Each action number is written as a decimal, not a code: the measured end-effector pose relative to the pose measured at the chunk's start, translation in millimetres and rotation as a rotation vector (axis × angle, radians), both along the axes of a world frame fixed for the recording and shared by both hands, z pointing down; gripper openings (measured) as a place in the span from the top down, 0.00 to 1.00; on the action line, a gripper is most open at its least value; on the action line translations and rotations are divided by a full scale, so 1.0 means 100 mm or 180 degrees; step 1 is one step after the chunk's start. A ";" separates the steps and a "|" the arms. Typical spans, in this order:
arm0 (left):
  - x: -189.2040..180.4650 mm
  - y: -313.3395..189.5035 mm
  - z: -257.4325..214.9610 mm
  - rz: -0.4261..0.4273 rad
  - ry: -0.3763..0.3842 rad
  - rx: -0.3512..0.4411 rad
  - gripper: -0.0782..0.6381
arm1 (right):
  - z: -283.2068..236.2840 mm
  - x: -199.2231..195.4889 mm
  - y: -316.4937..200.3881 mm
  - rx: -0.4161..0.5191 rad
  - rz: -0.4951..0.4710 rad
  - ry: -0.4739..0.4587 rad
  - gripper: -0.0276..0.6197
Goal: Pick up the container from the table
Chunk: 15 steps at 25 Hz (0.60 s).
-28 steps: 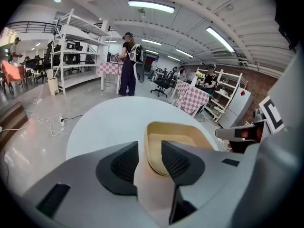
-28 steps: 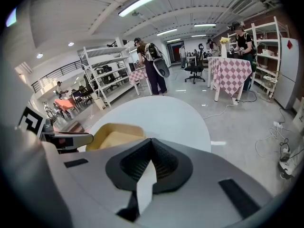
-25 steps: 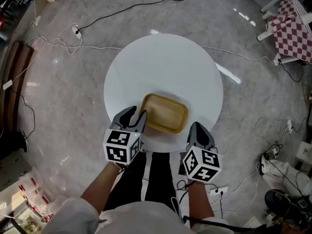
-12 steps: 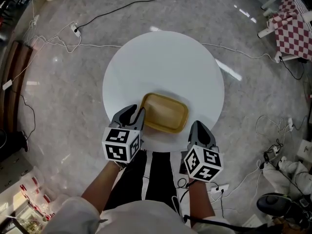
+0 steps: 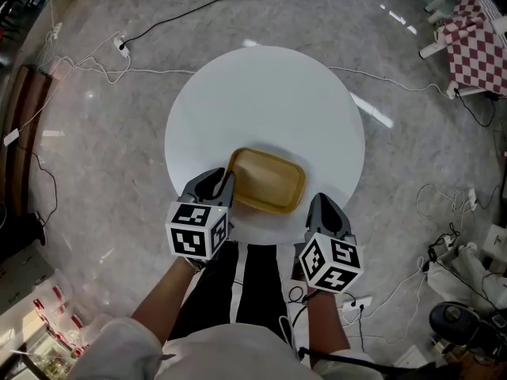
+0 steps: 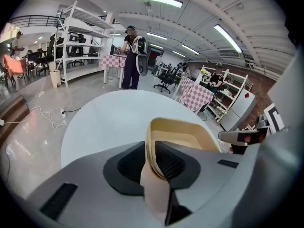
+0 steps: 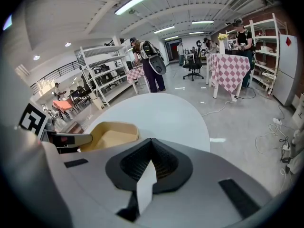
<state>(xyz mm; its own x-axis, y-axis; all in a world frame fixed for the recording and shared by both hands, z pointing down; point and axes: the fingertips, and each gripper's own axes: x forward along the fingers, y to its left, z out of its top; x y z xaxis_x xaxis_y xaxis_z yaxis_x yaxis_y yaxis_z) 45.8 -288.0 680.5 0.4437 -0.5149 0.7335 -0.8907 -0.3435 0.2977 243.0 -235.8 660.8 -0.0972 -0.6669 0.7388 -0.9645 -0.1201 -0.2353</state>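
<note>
1. Closest to me, my right gripper (image 5: 325, 210) hangs over the near table edge; jaws pressed together on nothing; parked out of the way, I'd guess.
2. My left gripper (image 6: 151, 159) has just been closing; its pads now pinch the near-left wall of the tan container (image 5: 268, 182), one inside and one outside; a rim grip looks like the only handle on a shallow tub.
3. The container sits by the front rim of the round white table (image 5: 261, 93); dragging it my way could tip it off.
4. Past it the tabletop is bare; lots of room to lift straight up; floor cables (image 5: 198, 10) lie well apart.

Open lab hall: white shelving racks (image 6: 81, 32), office chairs (image 6: 166, 80), trailing cables (image 5: 87, 67).
</note>
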 end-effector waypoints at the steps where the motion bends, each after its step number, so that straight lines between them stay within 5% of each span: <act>1: -0.01 0.00 0.00 0.0001 -0.0007 -0.0003 0.79 | 0.00 0.00 0.01 0.0001 0.0004 0.0000 0.92; 15: -0.02 -0.02 0.05 -0.0059 -0.0137 -0.0050 0.84 | 0.01 0.05 0.01 -0.0009 0.0014 -0.0003 0.92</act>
<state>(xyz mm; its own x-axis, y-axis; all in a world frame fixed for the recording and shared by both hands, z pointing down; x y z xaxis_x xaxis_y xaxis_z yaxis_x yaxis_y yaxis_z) 44.0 -289.7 685.5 0.4020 -0.5110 0.7597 -0.9090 -0.3225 0.2641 248.1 -234.4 662.0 -0.0949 -0.6651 0.7407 -0.9638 -0.1249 -0.2357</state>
